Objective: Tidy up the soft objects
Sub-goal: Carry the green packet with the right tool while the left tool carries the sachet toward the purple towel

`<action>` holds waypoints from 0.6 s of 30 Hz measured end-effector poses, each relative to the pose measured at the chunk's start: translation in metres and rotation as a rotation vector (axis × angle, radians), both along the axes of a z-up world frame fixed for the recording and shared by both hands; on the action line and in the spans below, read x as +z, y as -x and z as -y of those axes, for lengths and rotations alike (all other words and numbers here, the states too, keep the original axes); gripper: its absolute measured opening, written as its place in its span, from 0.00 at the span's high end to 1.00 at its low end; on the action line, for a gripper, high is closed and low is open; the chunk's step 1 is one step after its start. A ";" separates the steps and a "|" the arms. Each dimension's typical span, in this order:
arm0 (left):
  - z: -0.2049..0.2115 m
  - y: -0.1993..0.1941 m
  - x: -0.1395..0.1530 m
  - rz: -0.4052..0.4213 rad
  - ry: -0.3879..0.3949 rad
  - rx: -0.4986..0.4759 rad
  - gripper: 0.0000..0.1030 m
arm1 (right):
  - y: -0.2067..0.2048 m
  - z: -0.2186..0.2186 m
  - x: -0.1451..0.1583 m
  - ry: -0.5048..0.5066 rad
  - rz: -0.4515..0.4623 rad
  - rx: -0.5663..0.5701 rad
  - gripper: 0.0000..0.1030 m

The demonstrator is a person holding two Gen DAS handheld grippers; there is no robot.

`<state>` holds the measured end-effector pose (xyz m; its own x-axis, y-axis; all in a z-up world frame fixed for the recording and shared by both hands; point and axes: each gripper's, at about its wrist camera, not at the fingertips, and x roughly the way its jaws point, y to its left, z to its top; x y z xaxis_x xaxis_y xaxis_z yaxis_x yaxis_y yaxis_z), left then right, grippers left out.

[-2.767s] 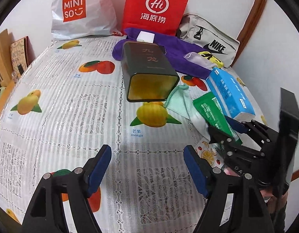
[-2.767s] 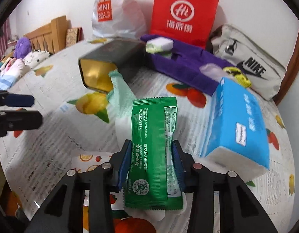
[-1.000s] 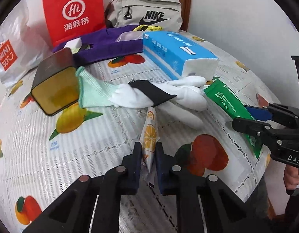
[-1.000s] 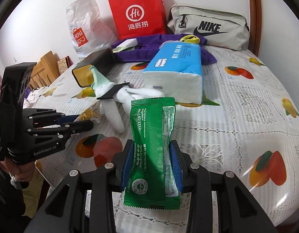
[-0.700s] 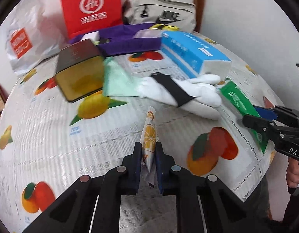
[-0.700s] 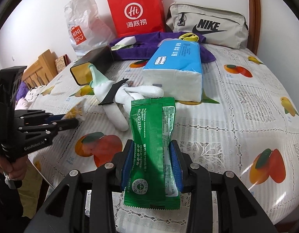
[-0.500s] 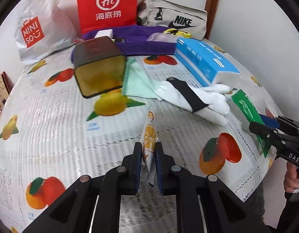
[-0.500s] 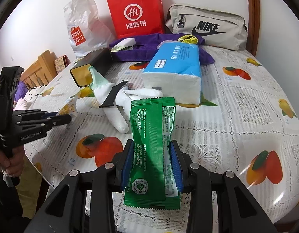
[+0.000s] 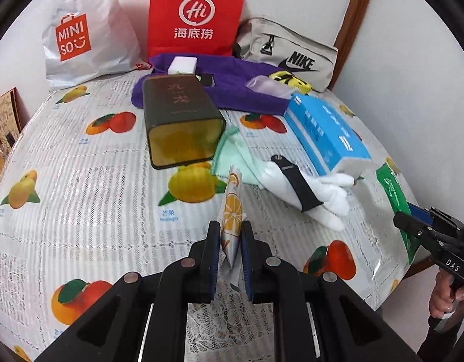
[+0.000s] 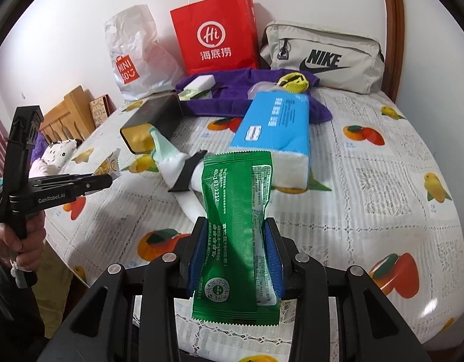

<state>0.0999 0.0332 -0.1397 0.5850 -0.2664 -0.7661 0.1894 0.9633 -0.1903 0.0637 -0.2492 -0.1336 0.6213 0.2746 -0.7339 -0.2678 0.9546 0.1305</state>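
Right wrist: gripper (image 10: 235, 256) on green packet (image 10: 236, 226)

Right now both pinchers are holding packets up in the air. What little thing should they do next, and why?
Probably carry the left gripper toward the dark tin. It is shut on the orange-slice sachet, the tin lies on its side with its open mouth facing it, and that looks like a place to put soft things. The right gripper, shut on the green packet, can wait its turn.

Left hand-held gripper (image 9: 230, 241) — jaws nearly closed, clamping a thin packet. Right hand-held gripper (image 10: 235, 255) — jaws part-open, gripping a packet; both angled downward.
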 end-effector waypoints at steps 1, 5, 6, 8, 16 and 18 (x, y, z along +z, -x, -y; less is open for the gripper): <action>-0.001 0.000 0.001 0.002 0.001 0.003 0.87 | -0.001 0.000 0.003 -0.003 0.003 0.001 0.64; -0.008 -0.008 0.009 0.004 0.017 0.022 0.87 | -0.008 0.002 0.016 -0.005 0.026 0.001 0.64; -0.010 -0.010 0.011 0.004 0.020 0.029 0.87 | -0.010 0.002 0.018 -0.004 0.030 0.004 0.64; -0.015 -0.015 0.014 0.003 0.028 0.045 0.87 | -0.019 0.003 0.024 -0.003 0.033 0.005 0.64; -0.029 -0.048 0.031 0.004 0.061 0.087 0.87 | -0.060 0.004 0.045 0.017 0.057 0.010 0.64; -0.031 -0.058 0.036 0.004 0.073 0.091 0.87 | -0.075 0.002 0.051 0.019 0.065 0.019 0.64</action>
